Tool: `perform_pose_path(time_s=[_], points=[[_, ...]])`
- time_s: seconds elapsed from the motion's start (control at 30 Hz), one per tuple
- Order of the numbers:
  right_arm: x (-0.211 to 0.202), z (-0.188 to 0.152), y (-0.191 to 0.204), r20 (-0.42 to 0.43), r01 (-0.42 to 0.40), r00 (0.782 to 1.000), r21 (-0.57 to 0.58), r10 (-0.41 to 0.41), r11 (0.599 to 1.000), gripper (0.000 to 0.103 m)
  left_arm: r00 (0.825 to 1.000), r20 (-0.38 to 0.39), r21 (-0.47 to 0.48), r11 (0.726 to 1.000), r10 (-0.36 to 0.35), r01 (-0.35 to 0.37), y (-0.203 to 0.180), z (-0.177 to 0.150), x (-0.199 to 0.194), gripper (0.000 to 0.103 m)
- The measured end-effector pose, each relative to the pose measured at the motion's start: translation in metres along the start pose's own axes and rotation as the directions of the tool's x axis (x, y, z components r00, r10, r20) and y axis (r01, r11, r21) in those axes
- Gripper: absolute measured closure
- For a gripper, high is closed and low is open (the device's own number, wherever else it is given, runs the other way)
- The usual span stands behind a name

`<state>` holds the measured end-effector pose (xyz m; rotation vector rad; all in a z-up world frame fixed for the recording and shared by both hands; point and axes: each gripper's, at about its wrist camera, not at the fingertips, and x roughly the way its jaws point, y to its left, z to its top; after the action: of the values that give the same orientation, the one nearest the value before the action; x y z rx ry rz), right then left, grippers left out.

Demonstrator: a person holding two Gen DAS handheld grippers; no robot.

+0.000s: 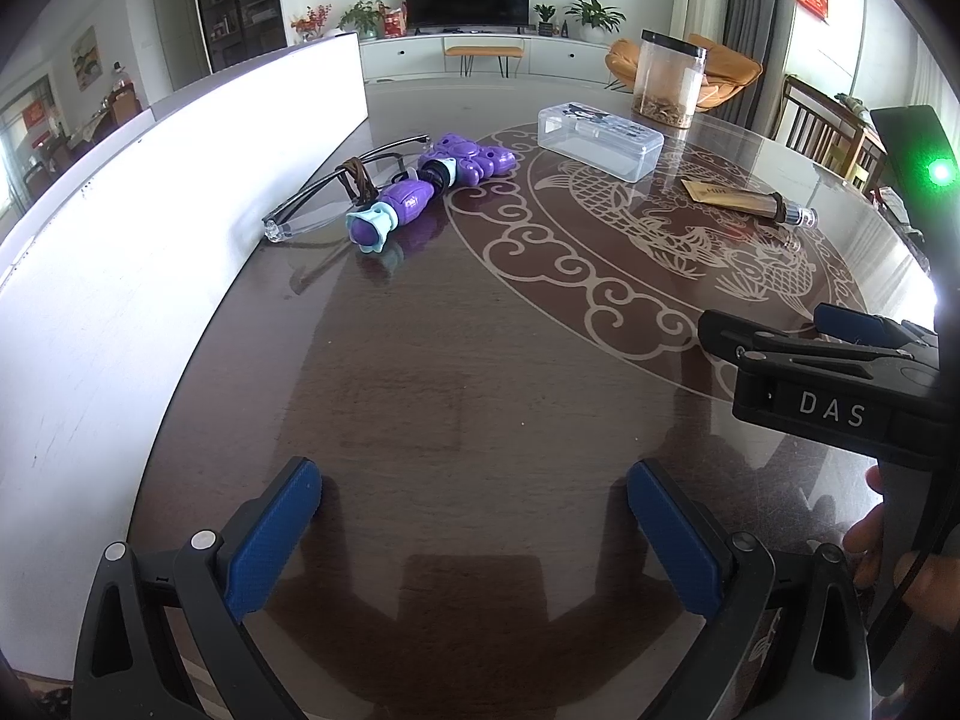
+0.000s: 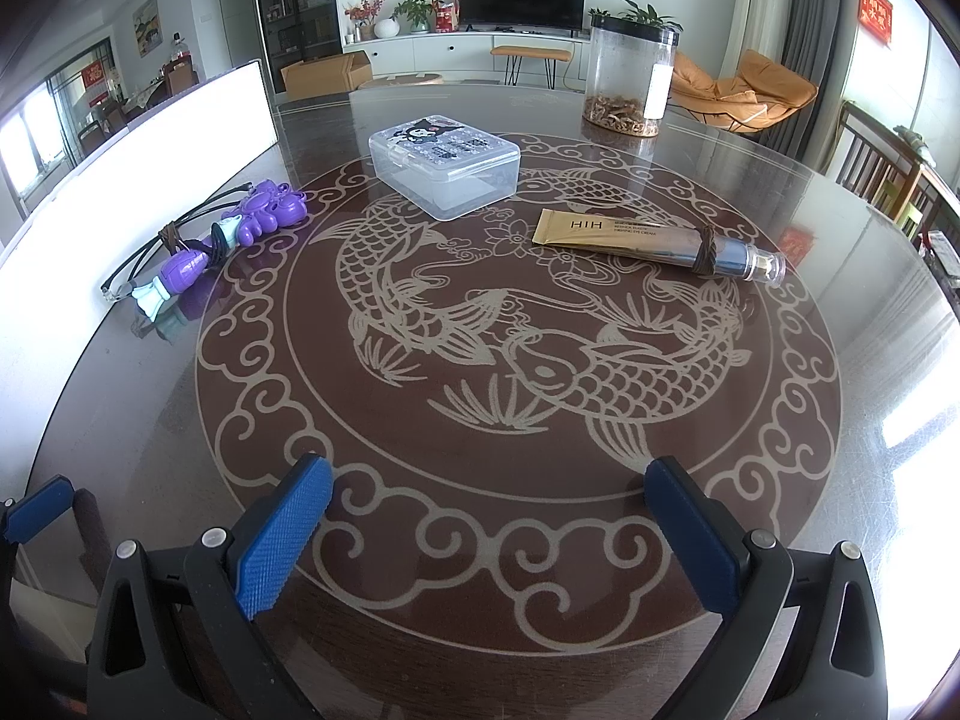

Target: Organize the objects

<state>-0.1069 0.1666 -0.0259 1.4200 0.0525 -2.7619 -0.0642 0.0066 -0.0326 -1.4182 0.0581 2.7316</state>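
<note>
Right wrist view: right gripper point(image 2: 483, 531) has its blue pads spread wide with nothing between them, low over the dark glossy round table with koi pattern point(image 2: 420, 648). Left gripper point(image 1: 474, 534) is spread and empty too. Further out lie the gold cream tube point(image 2: 660, 243) and purple plastic toy point(image 2: 240, 234) against black-framed glasses point(image 2: 150, 255), then the clear lidded plastic box point(image 2: 444, 171).

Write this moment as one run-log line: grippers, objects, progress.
left gripper: open, empty | right gripper: open, empty | purple toy, clear box, cream tube: on table, untouched
</note>
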Motion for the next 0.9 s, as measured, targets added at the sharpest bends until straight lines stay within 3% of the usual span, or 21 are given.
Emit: perform_pose_path(time_s=[0.43,0.5,0.57,0.6,0.77,0.9], points=[[0.001,0.0,0.0,0.0,0.0,1.0,0.0,0.0,1.0,0.0,1.0,-0.002,0.009,1.0,0.019,-0.019,0.001,0.003,-0.002,0.0],[-0.001,0.0,0.0,0.0,0.0,1.0,0.0,0.0,1.0,0.0,0.991,0.103,0.009,0.996,0.089,-0.09,0.002,0.018,-0.015,0.0],[-0.001,0.0,0.0,0.0,0.0,1.0,0.0,0.0,1.0,0.0,0.973,0.219,0.045,0.995,0.072,-0.084,0.001,0.045,-0.026,0.0],[0.0,0.0,0.0,0.0,0.0,1.0,0.0,0.0,1.0,0.0,0.971,0.231,0.074,0.994,0.056,-0.075,-0.001,0.058,-0.024,0.0],[0.0,-0.001,0.0,0.0,-0.001,1.0,-0.001,0.001,1.0,0.0,0.978,0.183,0.189,0.972,0.102,-0.137,-0.007,0.131,0.026,0.0],[-0.001,0.0,0.0,0.0,-0.001,1.0,-0.001,0.001,1.0,0.0,0.989,0.054,0.159,0.977,0.135,-0.142,0.006,0.157,0.078,0.0]])
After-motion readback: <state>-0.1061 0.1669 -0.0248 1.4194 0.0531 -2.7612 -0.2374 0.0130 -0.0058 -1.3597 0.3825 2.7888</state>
